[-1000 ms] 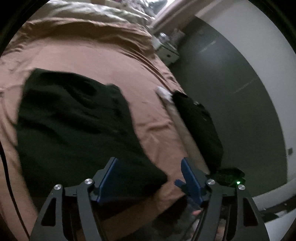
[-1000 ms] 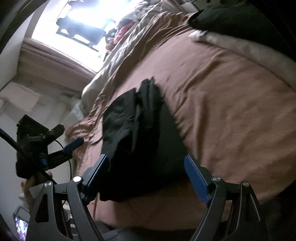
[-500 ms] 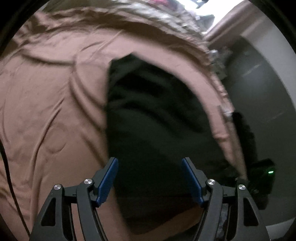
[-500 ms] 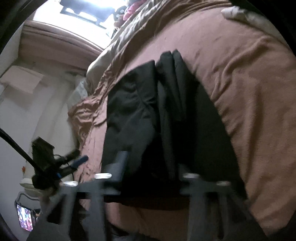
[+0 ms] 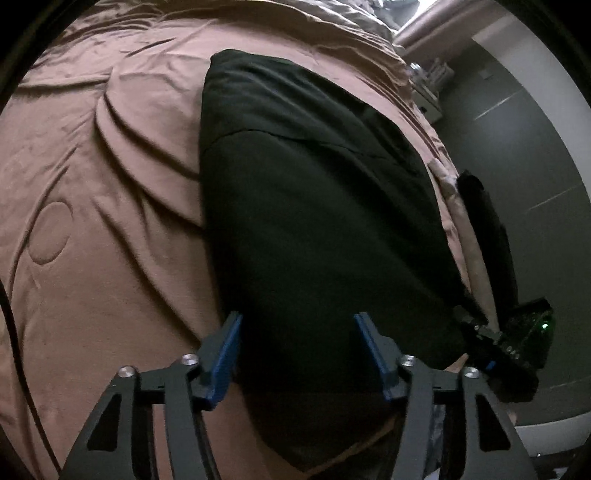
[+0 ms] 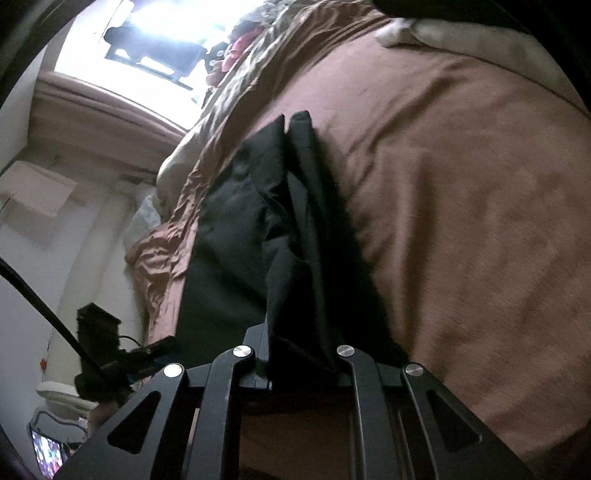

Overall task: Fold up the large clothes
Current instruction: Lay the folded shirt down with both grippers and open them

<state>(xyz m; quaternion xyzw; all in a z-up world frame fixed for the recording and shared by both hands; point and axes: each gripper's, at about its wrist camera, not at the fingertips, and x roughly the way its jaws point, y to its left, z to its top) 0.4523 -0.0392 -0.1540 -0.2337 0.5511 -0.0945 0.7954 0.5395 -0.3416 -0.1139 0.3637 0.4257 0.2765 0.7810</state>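
A large black garment (image 5: 314, 206) lies partly folded on a brown bedspread (image 5: 96, 206). My left gripper (image 5: 298, 354) is open, its blue pads hovering over the garment's near end with nothing between them. In the right wrist view the same black garment (image 6: 258, 236) runs away from me, and my right gripper (image 6: 301, 363) is shut on its near edge; the fabric bunches up between the jaws and hides the pads. The right gripper also shows at the right edge of the left wrist view (image 5: 517, 347).
The brown bedspread (image 6: 461, 206) covers the bed, with rumpled beige bedding (image 6: 258, 55) at the head. A second dark cloth (image 5: 487, 229) lies on a pale strip at the bed's right edge. A dark wall (image 5: 524, 129) and a bright window (image 6: 155, 33) bound the room.
My right gripper has closed from wide open onto the garment's near edge. My left gripper has swung over the garment, staying open.
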